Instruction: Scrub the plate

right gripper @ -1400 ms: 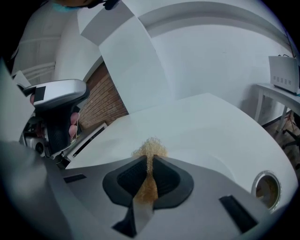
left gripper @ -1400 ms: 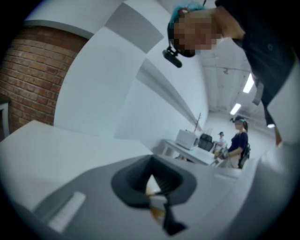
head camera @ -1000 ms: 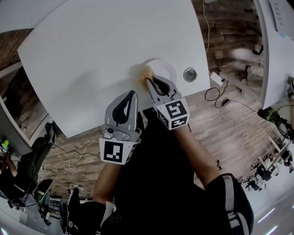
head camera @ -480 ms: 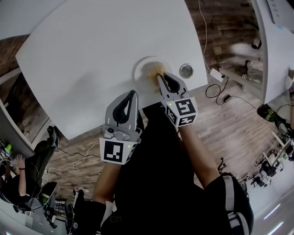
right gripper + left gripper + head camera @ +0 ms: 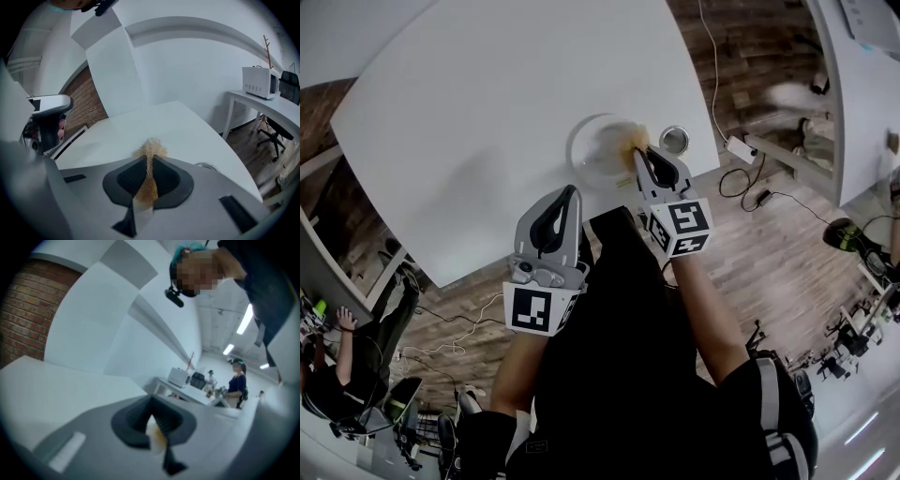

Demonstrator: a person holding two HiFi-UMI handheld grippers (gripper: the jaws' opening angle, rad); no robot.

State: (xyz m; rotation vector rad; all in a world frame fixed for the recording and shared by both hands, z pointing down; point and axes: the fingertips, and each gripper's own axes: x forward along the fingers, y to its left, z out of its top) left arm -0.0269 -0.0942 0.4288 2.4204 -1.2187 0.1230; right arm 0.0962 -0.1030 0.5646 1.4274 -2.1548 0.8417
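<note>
A white plate [image 5: 591,150] lies on the white table [image 5: 487,112] near its front edge. My right gripper [image 5: 643,150] is shut on a tan fibrous scrub pad [image 5: 634,140], which rests on the plate's right part. In the right gripper view the scrub pad [image 5: 149,151] sticks out past the shut jaws of the right gripper [image 5: 150,159]; the plate is hidden below them. My left gripper [image 5: 572,190] hangs off the table's front edge, left of the plate, jaws together. In the left gripper view a pale yellowish patch shows at the jaw seam of the left gripper [image 5: 151,401]; I cannot tell what it is.
A small round metal cup [image 5: 674,140] stands just right of the plate, by the table's edge, seen also as the cup [image 5: 206,165]. Cables [image 5: 750,187] lie on the wooden floor to the right. Another white desk [image 5: 862,84] stands far right. A person [image 5: 237,383] stands in the distance.
My right gripper has carried the scrub pad across the plate from its left side to its right side. The left gripper has not moved.
</note>
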